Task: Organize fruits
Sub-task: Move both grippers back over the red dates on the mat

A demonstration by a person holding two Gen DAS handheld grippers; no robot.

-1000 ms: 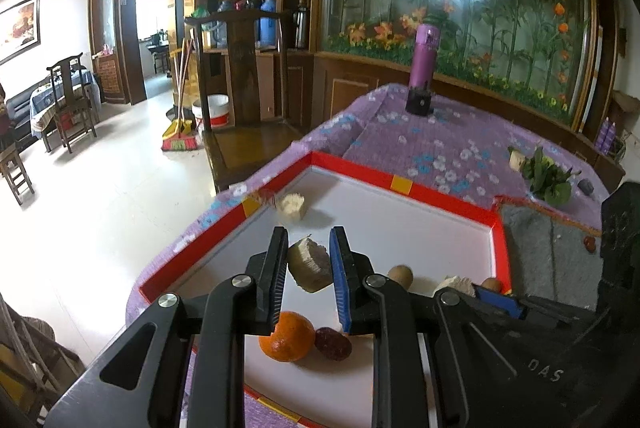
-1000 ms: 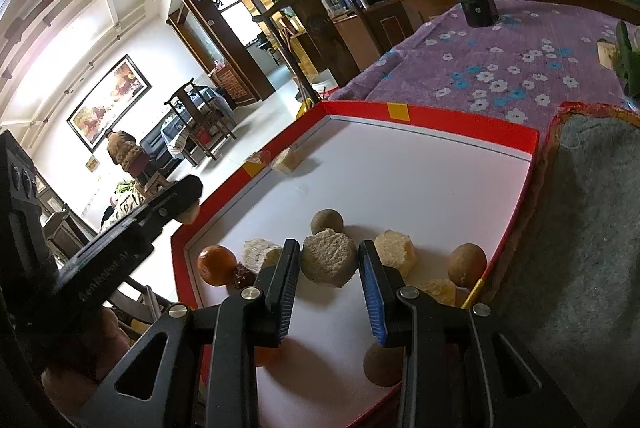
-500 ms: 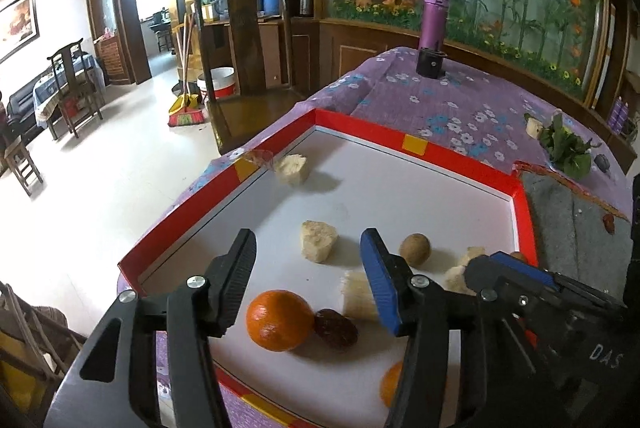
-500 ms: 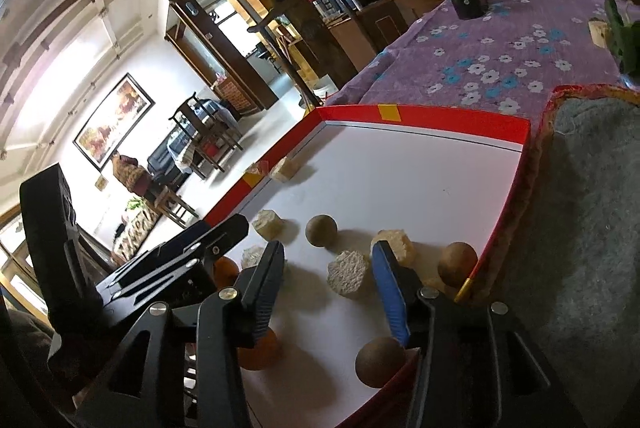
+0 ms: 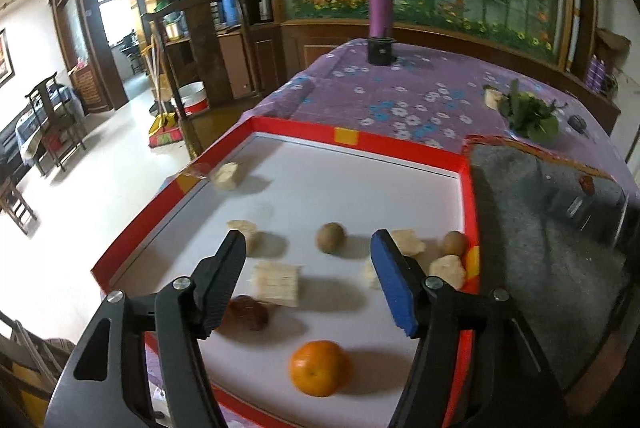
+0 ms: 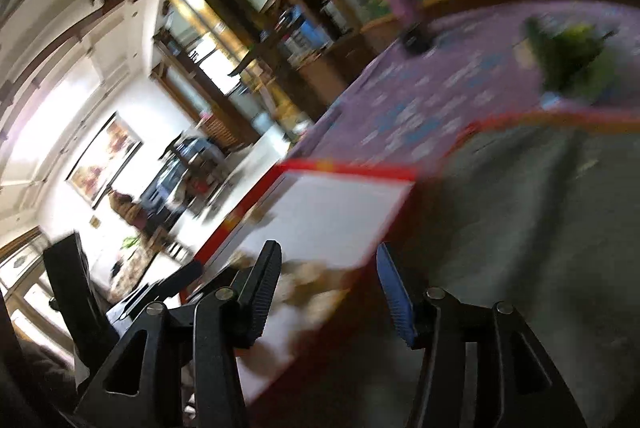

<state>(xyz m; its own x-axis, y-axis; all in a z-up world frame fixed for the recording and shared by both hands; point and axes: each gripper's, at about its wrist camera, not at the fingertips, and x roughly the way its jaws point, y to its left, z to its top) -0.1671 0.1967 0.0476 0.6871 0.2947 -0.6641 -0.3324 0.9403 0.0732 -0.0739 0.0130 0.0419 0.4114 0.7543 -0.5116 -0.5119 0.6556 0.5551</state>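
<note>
A red-rimmed white tray (image 5: pixel 400 144) holds an orange (image 5: pixel 318 368), a dark red fruit (image 5: pixel 245 313), two brown round fruits (image 5: pixel 330 237) (image 5: pixel 454 243) and several pale chunks, one a ribbed block (image 5: pixel 276 282). My left gripper (image 5: pixel 307 244) hangs over the tray's near half. Its jaws are opening and the pads press on nothing. The right wrist view is blurred by motion. There my right gripper (image 6: pixel 328 252) straddles the tray's right rim (image 6: pixel 360 170) with its jaws opening and nothing held. The fruits below it are smeared.
A grey felt mat (image 5: pixel 560 228) lies right of the tray on the purple flowered cloth (image 5: pixel 400 96). A purple bottle (image 5: pixel 380 8) and a leafy green bunch (image 5: pixel 528 112) stand farther back. The table drops off to the floor on the left.
Both grippers let go of their pale chunks and opened. The left one drew back and shifted right over the tray. The right one swung right, toward the grey mat.
</note>
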